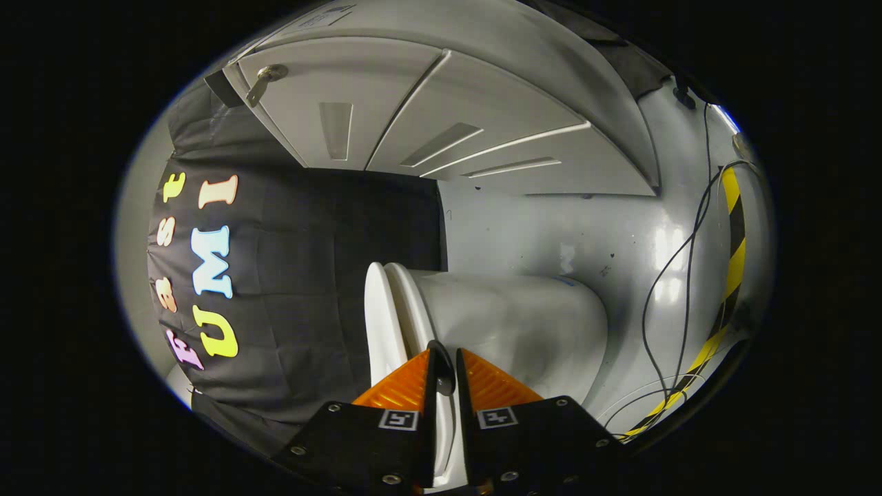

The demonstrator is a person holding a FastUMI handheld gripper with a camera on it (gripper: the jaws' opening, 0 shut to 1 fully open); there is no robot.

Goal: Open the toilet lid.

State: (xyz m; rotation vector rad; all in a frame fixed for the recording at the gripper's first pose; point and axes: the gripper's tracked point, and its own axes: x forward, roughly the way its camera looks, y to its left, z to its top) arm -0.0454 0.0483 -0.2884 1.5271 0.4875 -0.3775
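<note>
The view is rolled on its side. A white toilet lies just ahead of the fingers, its bowl (524, 324) to the right. The lid (379, 310) and the seat (411, 310) stand as two thin white edges close together, the lid nearer the black cloth. My gripper (444, 355) is at the lid's rim with its fingers almost together. A small dark handle (444, 372) curves between the fingertips, and both fingers press on it. A white rim shows in the narrow gap lower down.
A black cloth wall (303, 275) hangs beside the lid. White panelled doors (441, 110) with a metal lever (265, 76) stand beyond the toilet. On the glossy grey floor (551, 227) run dark cables (661, 310) and a yellow-black tape strip (734, 241).
</note>
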